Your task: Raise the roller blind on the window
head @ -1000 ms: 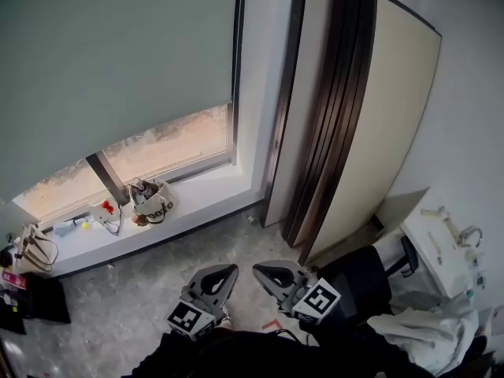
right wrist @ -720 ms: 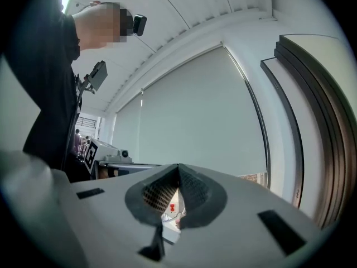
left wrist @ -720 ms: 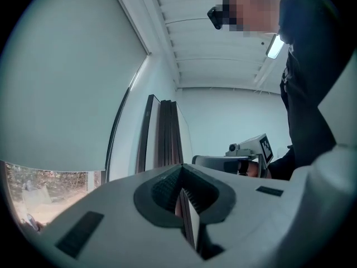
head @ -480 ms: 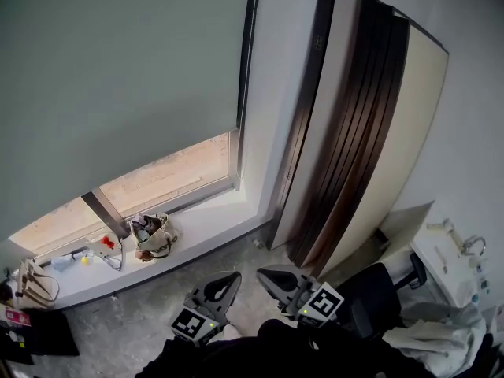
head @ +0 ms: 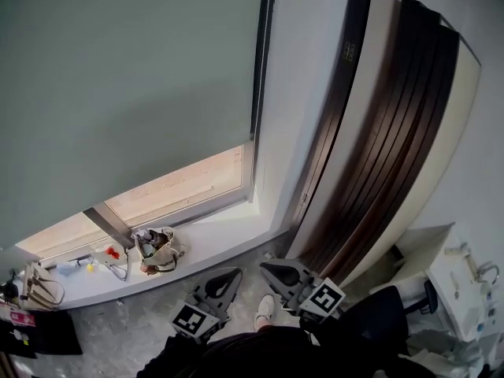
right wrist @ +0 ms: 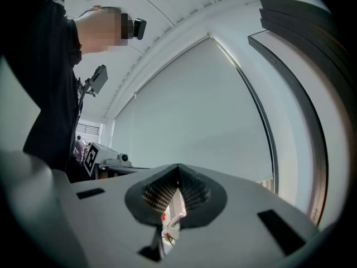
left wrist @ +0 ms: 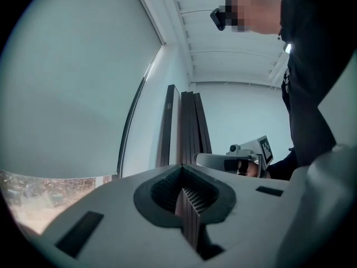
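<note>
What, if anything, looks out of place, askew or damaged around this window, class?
Nothing is damaged or spilled. The roller blind hangs smooth, covering most of the window. The only untidy spot is the windowsill, where an open bag and small bits sit scattered.

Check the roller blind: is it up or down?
Mostly down: the blind covers all but a low strip of glass above the sill.

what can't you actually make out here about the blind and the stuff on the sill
Roller blind top: cut off by the head view's upper edge.
Its pull cord or chain: none made out in any view.
Small things left of the bag on the sill: too small to name, head view.
Bag's contents: too small, head view.
</note>
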`<state>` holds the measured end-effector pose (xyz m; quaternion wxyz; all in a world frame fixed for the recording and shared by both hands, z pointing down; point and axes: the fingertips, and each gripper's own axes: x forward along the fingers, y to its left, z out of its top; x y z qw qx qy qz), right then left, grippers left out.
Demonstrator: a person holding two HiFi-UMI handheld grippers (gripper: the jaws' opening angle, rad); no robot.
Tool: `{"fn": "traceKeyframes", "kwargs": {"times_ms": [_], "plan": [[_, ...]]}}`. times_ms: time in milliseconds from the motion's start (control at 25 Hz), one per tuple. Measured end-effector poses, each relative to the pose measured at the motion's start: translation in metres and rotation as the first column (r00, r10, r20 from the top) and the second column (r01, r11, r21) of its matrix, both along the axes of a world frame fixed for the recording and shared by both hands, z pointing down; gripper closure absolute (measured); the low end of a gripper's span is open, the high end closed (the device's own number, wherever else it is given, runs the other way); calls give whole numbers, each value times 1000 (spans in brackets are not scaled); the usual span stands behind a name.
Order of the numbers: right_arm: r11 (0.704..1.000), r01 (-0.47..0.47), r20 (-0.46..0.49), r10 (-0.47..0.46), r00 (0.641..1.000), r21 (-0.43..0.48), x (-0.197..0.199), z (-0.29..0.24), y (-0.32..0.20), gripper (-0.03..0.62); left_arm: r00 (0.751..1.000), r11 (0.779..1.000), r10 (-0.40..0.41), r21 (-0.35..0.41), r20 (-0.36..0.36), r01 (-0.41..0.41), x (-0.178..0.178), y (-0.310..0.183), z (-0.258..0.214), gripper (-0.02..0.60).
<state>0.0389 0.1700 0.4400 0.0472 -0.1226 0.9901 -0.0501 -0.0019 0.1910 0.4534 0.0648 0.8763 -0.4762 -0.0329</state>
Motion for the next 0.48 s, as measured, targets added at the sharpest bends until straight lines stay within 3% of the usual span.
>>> {"fn": "traceKeyframes", "kwargs": {"times_ms": [480], "plan": [[997, 69, 0, -69, 998, 36, 2, -20, -157, 588, 998, 998, -57, 29, 36, 56, 9, -165, -15, 574]]}}
